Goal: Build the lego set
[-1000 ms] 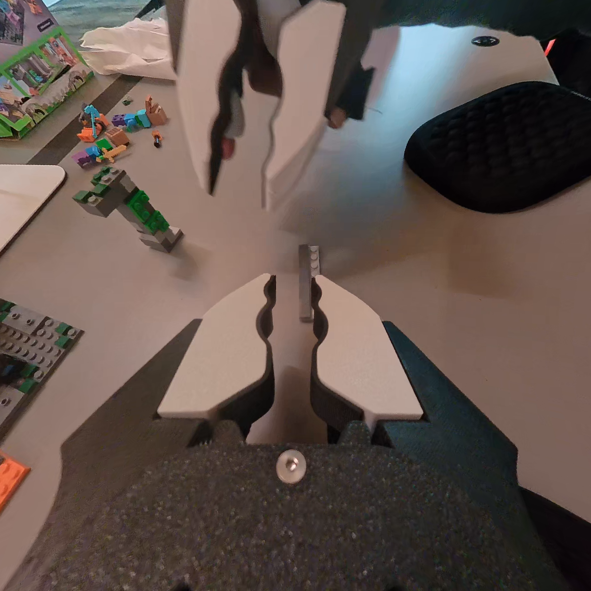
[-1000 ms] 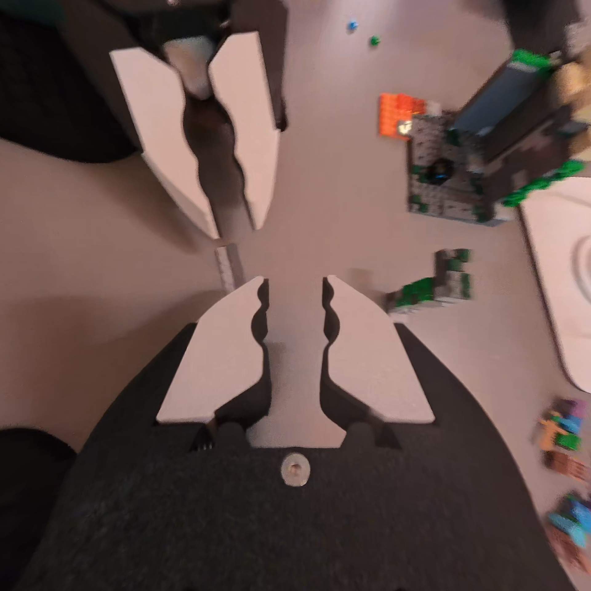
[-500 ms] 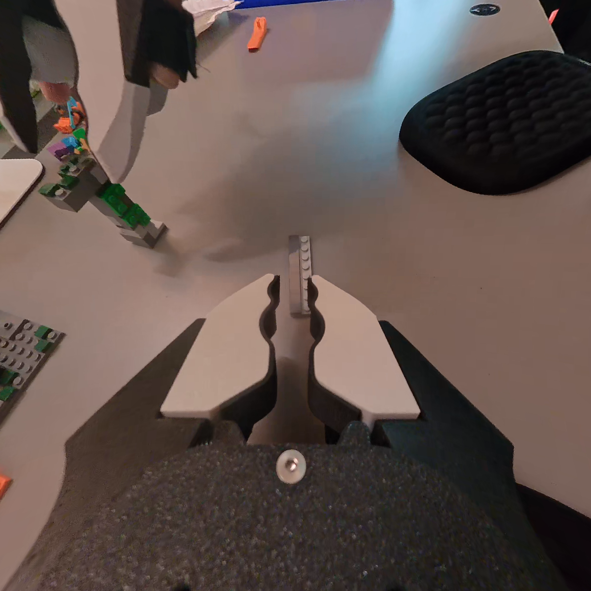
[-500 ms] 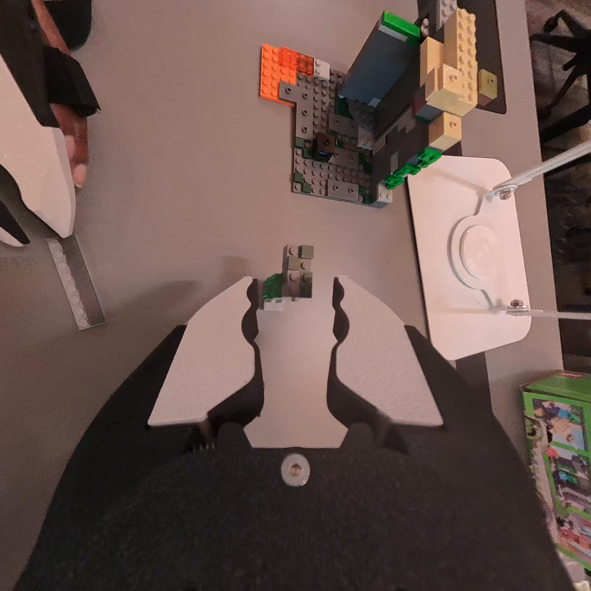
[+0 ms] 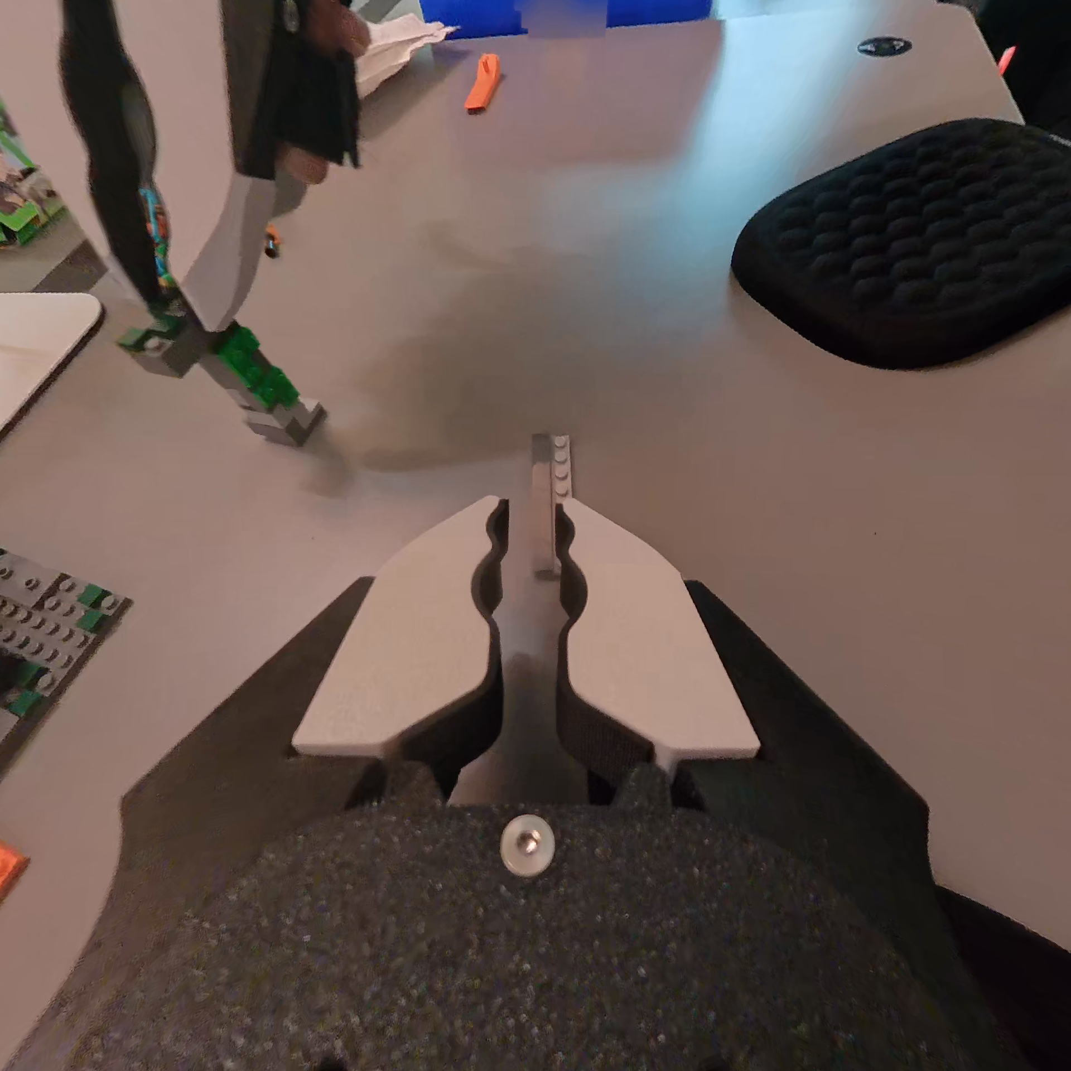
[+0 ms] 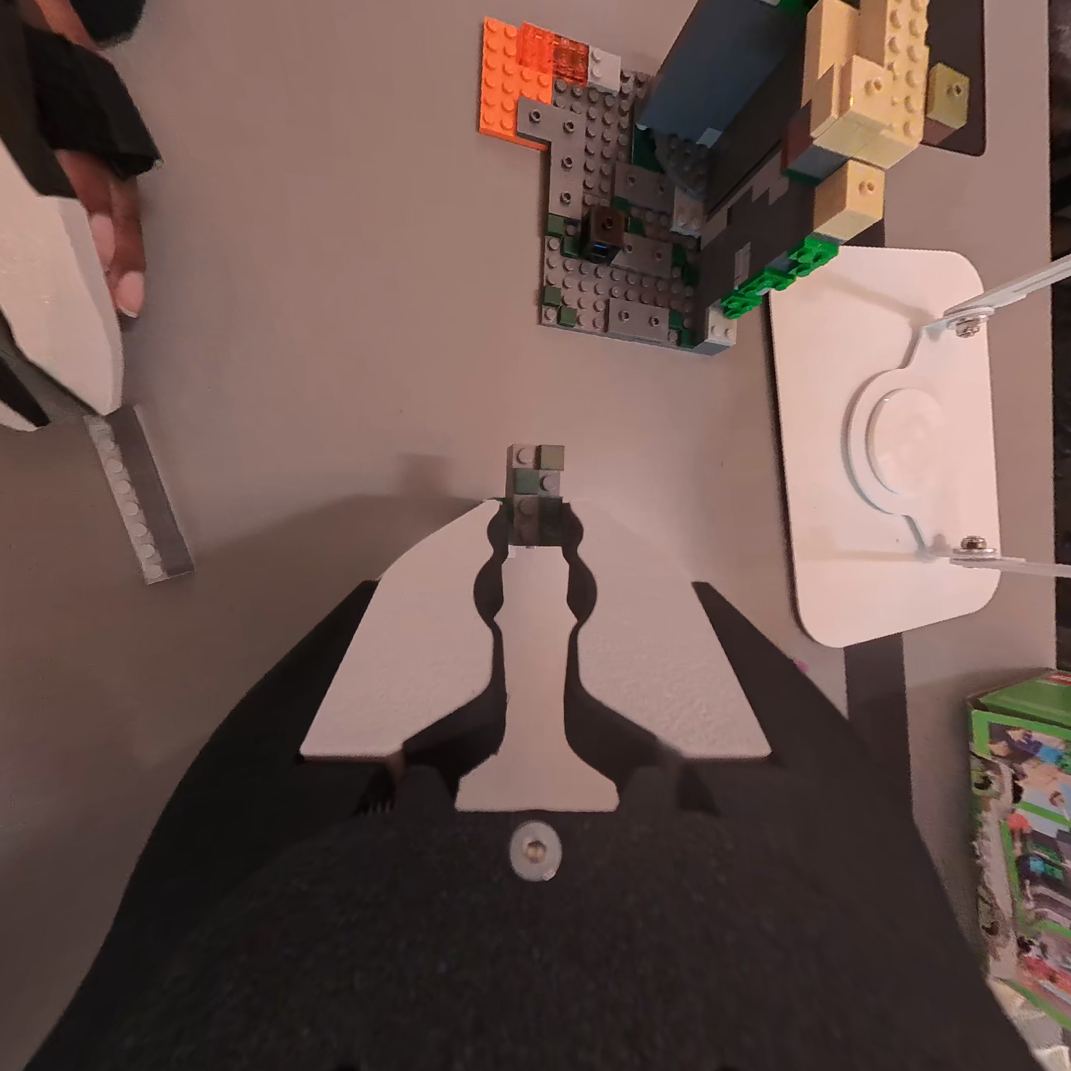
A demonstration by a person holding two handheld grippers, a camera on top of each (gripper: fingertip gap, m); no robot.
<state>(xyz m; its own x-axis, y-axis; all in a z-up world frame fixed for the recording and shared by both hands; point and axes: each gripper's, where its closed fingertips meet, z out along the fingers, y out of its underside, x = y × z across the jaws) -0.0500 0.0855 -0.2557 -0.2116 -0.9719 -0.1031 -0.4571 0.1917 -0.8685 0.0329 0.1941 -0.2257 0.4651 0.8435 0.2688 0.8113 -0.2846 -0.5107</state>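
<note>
A long grey plate (image 5: 550, 481) lies on edge on the table between my left gripper's (image 5: 530, 510) fingers. It rests against the right pad, with a gap to the left pad, so this gripper is open. The plate also shows in the right wrist view (image 6: 145, 504), under the left gripper's finger (image 6: 64, 324). My right gripper (image 6: 533, 510) is shut on the top of a small grey-and-green brick assembly (image 6: 536, 469). In the left wrist view this assembly (image 5: 255, 371) slants down from the right gripper's fingertips (image 5: 174, 313), and its foot is on the table.
The large build stands on a grey baseplate (image 6: 614, 278) with an orange plate (image 6: 504, 75) at its corner. A white stand base (image 6: 881, 434) and the green set box (image 6: 1020, 840) are at the right. A black padded rest (image 5: 910, 243) and an orange piece (image 5: 484, 84) lie farther off. My hands' fingertips stand some 15 centimeters from each other. My left gripper's tips are some 4 centimeters from the long grey plate (image 5: 550, 481). The right camera catches it too, in the right wrist view (image 6: 146, 513).
My right gripper moved away from the long plate to the grey-and-green assembly, and its jaws closed on it. My left gripper's jaws narrowed a little around the long plate.
</note>
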